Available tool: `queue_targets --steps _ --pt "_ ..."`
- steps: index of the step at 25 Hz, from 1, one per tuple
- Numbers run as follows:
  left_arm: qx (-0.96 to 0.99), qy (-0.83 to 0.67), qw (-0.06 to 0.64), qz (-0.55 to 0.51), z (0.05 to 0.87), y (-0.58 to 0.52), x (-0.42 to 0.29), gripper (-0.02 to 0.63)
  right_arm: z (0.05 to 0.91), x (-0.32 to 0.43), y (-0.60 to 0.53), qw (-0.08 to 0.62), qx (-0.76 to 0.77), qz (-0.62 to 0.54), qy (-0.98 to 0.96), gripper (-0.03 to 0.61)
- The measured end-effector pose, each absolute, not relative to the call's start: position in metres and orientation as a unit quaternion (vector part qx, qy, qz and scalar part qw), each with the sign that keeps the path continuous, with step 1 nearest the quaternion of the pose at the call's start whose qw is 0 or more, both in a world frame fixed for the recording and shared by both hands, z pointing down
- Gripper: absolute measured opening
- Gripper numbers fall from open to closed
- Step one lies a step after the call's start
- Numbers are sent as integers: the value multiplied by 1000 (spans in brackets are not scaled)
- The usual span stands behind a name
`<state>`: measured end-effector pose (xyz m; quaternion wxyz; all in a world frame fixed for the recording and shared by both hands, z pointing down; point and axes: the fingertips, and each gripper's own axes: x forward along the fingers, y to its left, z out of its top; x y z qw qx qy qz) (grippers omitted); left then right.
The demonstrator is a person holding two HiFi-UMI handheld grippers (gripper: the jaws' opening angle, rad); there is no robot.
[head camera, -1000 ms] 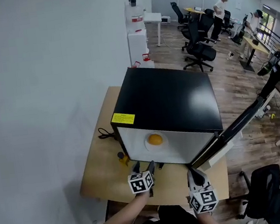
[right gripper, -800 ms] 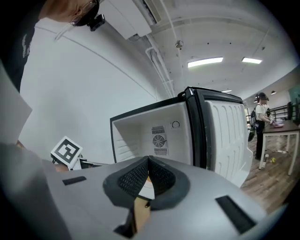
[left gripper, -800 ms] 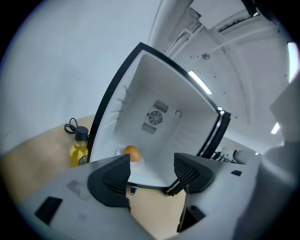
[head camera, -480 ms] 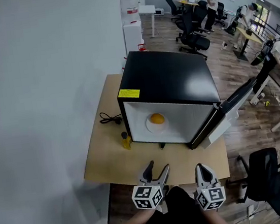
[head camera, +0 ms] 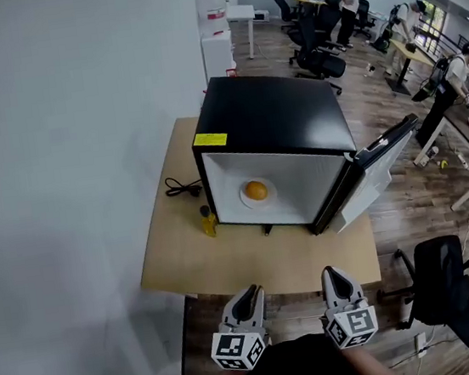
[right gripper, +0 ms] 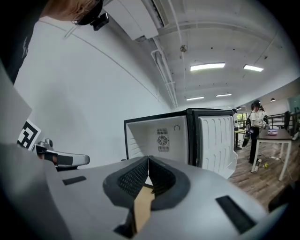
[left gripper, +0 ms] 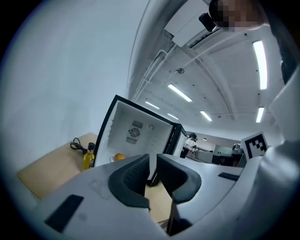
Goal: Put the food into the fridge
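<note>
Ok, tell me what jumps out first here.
A black fridge sits on a wooden table, its door swung wide open to the right. Inside, an orange on a white plate stands out against the white walls, and a small yellow bottle stands by the fridge's left front corner.

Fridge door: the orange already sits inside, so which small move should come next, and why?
Probably bring the right hand-held gripper to the fridge door and push it shut: the orange sits inside, the door stands open, and that gripper is empty.
</note>
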<state>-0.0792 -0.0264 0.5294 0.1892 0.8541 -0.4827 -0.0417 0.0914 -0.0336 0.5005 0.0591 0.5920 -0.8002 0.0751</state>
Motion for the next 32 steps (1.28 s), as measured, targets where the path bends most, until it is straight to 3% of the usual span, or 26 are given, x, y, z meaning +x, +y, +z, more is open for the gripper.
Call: queue_targets --steps 4,19,32 --pt "849 -498 172 -21 523 -22 -84 21 487 95 -25 50 597 54 -799 61" --pt "863 -493 115 -6 510 -31 -45 21 484 133 9 68 618 18 -783 60" --pt "850 -511 129 -12 509 18 -14 18 483 143 40 81 577 29 -812 60"
